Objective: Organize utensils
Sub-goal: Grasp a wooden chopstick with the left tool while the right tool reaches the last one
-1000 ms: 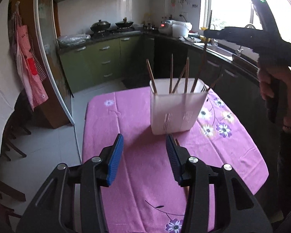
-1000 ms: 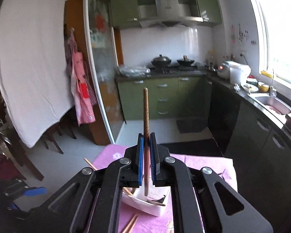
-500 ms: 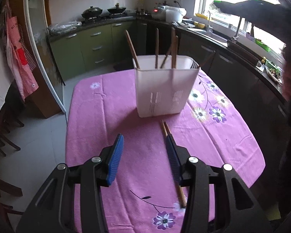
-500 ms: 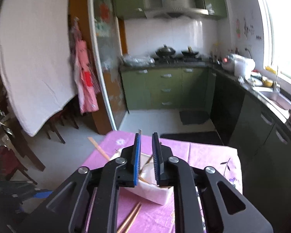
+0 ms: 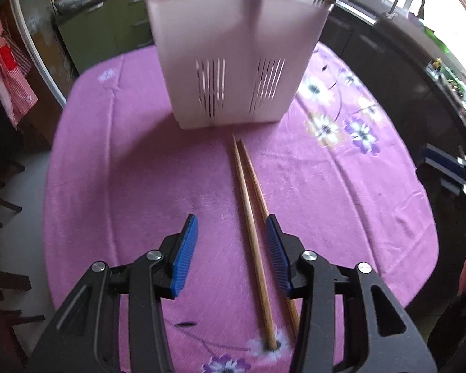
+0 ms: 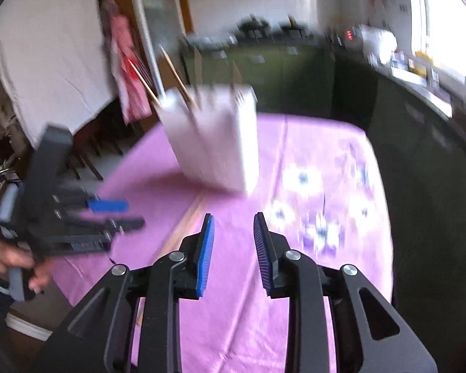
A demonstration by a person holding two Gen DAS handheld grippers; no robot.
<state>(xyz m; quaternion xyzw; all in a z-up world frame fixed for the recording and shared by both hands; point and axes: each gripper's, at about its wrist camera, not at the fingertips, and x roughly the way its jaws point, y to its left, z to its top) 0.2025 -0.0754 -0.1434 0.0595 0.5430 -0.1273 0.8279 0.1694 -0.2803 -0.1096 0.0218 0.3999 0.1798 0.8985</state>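
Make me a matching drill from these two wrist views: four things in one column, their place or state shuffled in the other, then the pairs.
1. pair of chopsticks
2. white utensil holder
3. right gripper
4. tablecloth

A. stands upright, chopsticks poking out of it
B. pink with a flower print
C. lying flat on the cloth, between the left gripper's pads
D. open, nothing between its pads

Pairs: 1-C, 2-A, 3-D, 4-B

Purple floral tablecloth (image 5: 139,171), green cabinets (image 5: 108,28)

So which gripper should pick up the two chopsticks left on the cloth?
Left. The left gripper has its jaws open with the two chopsticks lying between them in line. The right gripper, jaws just opened and empty, points at bare tablecloth off to one side.
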